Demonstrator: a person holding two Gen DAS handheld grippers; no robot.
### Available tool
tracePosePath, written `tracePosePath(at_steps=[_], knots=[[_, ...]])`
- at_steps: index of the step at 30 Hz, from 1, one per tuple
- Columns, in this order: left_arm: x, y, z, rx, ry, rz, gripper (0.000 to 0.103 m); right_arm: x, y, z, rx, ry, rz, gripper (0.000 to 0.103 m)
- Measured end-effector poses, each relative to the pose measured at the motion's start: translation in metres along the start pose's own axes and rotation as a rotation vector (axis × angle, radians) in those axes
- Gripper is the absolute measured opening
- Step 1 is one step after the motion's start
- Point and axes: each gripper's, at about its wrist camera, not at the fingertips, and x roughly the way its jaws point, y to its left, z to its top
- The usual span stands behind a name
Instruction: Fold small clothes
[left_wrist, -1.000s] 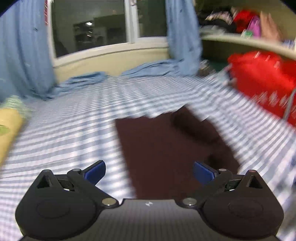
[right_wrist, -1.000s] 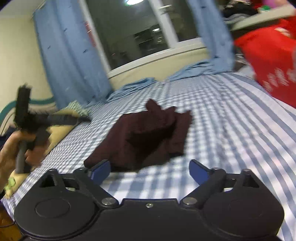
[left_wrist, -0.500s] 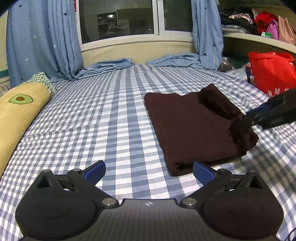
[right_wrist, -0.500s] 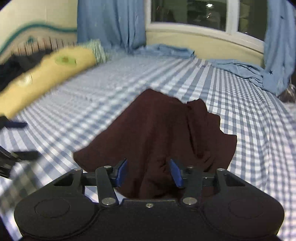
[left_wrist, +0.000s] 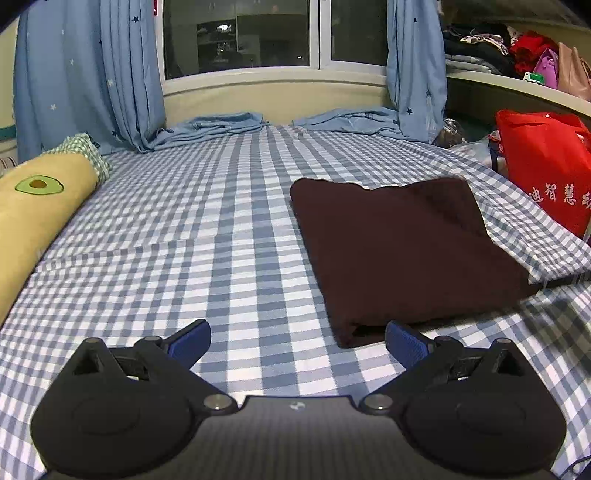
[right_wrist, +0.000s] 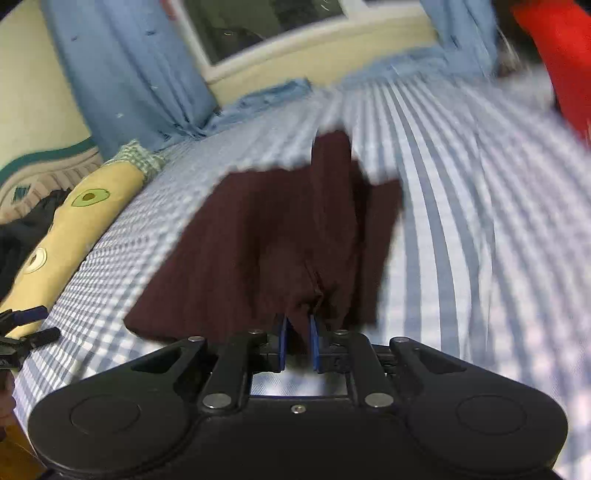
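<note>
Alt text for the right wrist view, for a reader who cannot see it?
The right gripper has its jaws shut on the near edge of a dark maroon folded garment lying on a blue-and-white checked bedsheet. The frame is motion-blurred.

- One dark maroon garment on the bed
- Two hand-held grippers: left hand-held gripper, right hand-held gripper
- One avocado-print pillow
- One red bag
- Two blue curtains

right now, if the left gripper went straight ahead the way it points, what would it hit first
Most likely the checked bedsheet. The left gripper is open and aimed just left of the dark folded garment, whose near corner sits by its right finger. Depth is unclear, so that finger might graze the corner.
</note>
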Motion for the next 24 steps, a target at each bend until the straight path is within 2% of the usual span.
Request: tracePosePath(at_steps=[1, 3, 4, 7, 9, 12, 16, 19, 20, 22, 23, 24], knots=[[0.000, -0.001, 0.000, 0.004, 0.000, 0.001, 0.102, 0.008, -0.007, -0.011, 0.006, 0.027, -0.012, 0.018], [-0.002, -0.004, -0.001, 0.020, -0.007, 0.009, 0.102, 0.008, -0.011, -0.021, 0.020, 0.037, -0.038, 0.036], [-0.002, -0.005, -0.001, 0.024, -0.007, 0.011, 0.102, 0.000, -0.014, -0.021, 0.042, 0.019, -0.035, 0.038], [-0.001, -0.005, -0.001, 0.017, 0.006, 0.010, 0.102, -0.031, -0.020, -0.004, 0.068, -0.103, -0.023, 0.043], [0.002, -0.007, -0.001, 0.006, 0.011, 0.014, 0.102, -0.042, -0.023, 0.016, 0.061, -0.177, -0.030, 0.063], [0.001, -0.009, -0.001, 0.001, 0.019, 0.008, 0.102, -0.022, -0.034, 0.061, 0.084, -0.204, -0.009, 0.065], [-0.005, -0.011, -0.003, 0.027, 0.020, 0.027, 0.102, 0.038, -0.057, 0.106, 0.162, -0.133, -0.025, 0.066], [-0.007, -0.009, -0.003, 0.038, 0.028, 0.042, 0.102, 0.083, -0.072, 0.122, 0.241, -0.076, -0.017, 0.066], [-0.007, -0.008, -0.002, 0.044, 0.032, 0.049, 0.102, 0.096, -0.076, 0.127, 0.255, -0.068, -0.017, 0.065], [-0.007, -0.007, 0.000, 0.058, 0.035, 0.066, 0.102, 0.111, -0.074, 0.136, 0.249, -0.071, -0.030, 0.039], [-0.006, -0.007, 0.001, 0.062, 0.036, 0.076, 0.102, 0.114, -0.072, 0.142, 0.241, -0.092, -0.022, 0.017], [-0.005, -0.007, 0.001, 0.064, 0.037, 0.084, 0.102, 0.114, -0.071, 0.149, 0.231, -0.127, 0.010, 0.012]])
